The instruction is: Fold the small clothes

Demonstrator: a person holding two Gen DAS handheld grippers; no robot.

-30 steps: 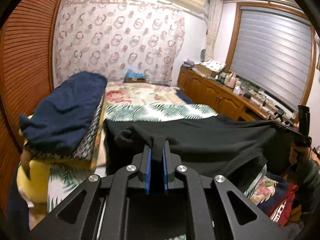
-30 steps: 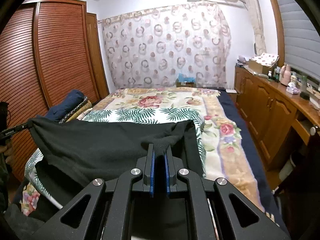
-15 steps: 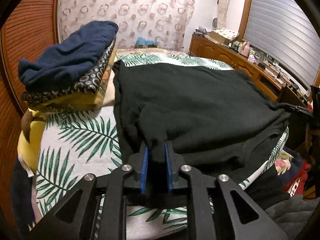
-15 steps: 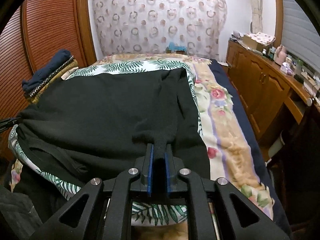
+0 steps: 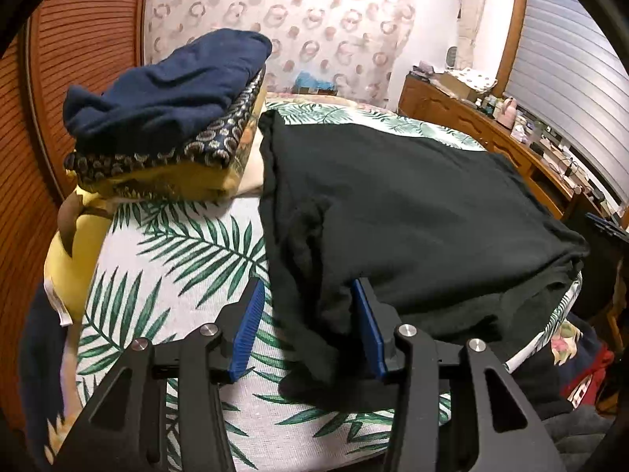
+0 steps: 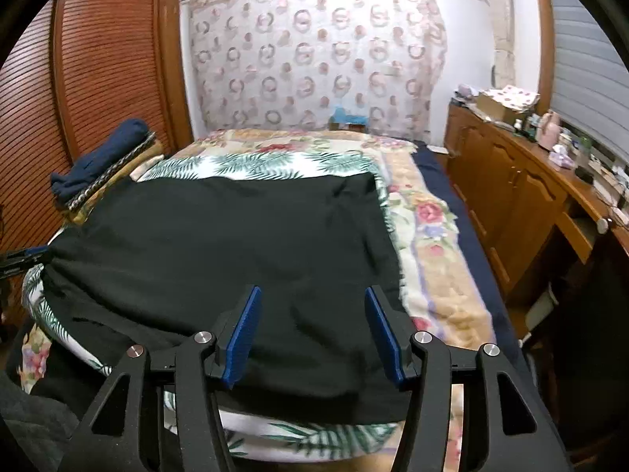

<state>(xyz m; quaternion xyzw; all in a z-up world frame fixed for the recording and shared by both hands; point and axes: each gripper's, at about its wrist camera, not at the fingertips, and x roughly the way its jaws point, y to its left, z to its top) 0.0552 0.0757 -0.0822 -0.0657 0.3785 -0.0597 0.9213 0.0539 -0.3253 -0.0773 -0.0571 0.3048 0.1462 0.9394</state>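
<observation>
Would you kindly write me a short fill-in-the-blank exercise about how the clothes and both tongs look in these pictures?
1. The garment spread flat on the bed is ____ in colour.
2. The right tongs stand ____, their jaws having just been opening, with cloth lying between them unpressed.
3. The top item on the folded stack is ____ blue.
4. The sheet beside the left tongs is printed with green ____.

Missing words: black; open; navy; leaves
</observation>
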